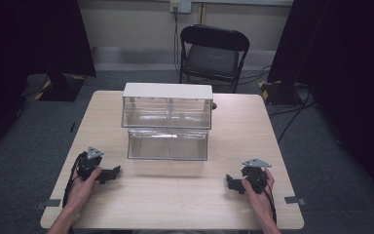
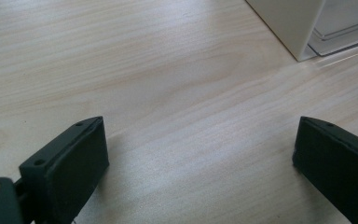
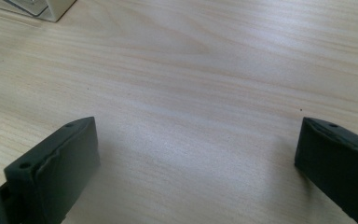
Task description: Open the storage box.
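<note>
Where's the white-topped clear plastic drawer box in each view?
High view: white-topped clear plastic drawer box at table centre, far side, one drawer pulled out.
Left gripper view: its white corner at top right.
Right gripper view: a white corner at top left.
Shared landmark: the pale wooden table.

A two-tier clear drawer unit (image 1: 168,122) is set at the middle of the table (image 1: 253,126), with its lower drawer (image 1: 168,145) pulled out toward the near edge. Bare tabletop is left to the left and right of the unit and in front of the drawer. A folding chair (image 1: 213,53) is placed behind the unit, beyond the table's far edge.
</note>
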The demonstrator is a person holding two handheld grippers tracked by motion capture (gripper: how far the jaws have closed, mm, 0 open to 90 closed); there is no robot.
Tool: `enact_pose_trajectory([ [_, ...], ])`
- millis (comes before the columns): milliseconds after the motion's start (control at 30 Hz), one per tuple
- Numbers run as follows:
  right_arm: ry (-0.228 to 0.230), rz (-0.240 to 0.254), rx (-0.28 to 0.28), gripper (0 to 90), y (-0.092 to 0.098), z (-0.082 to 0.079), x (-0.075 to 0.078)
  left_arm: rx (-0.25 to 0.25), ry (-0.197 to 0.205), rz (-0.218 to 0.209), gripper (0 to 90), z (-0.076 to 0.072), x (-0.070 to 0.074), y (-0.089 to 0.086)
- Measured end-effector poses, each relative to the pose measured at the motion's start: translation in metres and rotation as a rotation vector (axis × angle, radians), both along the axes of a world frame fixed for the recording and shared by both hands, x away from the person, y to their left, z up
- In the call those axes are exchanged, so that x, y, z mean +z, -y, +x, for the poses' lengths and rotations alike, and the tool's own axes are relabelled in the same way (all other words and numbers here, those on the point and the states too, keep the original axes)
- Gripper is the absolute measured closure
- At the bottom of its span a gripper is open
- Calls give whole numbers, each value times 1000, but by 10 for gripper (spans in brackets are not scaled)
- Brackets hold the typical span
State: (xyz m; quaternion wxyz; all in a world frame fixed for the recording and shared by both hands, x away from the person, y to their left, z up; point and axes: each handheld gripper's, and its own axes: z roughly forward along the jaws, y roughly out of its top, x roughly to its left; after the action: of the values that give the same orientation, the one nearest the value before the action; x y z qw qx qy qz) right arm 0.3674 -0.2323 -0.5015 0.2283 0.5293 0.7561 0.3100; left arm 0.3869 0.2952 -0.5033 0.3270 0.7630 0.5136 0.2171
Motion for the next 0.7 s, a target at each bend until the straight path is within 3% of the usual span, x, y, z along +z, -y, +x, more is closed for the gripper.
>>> enact_pose_trajectory([
  [433,1,0,-6,0,-1,-1,0,11,-3,1,18,0,0,1],
  [567,-7,10,-15,79,-2,-2,3,11,-3,1,16,0,0,2],
  [633,6,11,-4,162,-2,-2,5,11,-3,1,17,0,0,2],
  [700,0,19,-2,146,-3,-2,6,11,-3,1,17,0,0,2],
])
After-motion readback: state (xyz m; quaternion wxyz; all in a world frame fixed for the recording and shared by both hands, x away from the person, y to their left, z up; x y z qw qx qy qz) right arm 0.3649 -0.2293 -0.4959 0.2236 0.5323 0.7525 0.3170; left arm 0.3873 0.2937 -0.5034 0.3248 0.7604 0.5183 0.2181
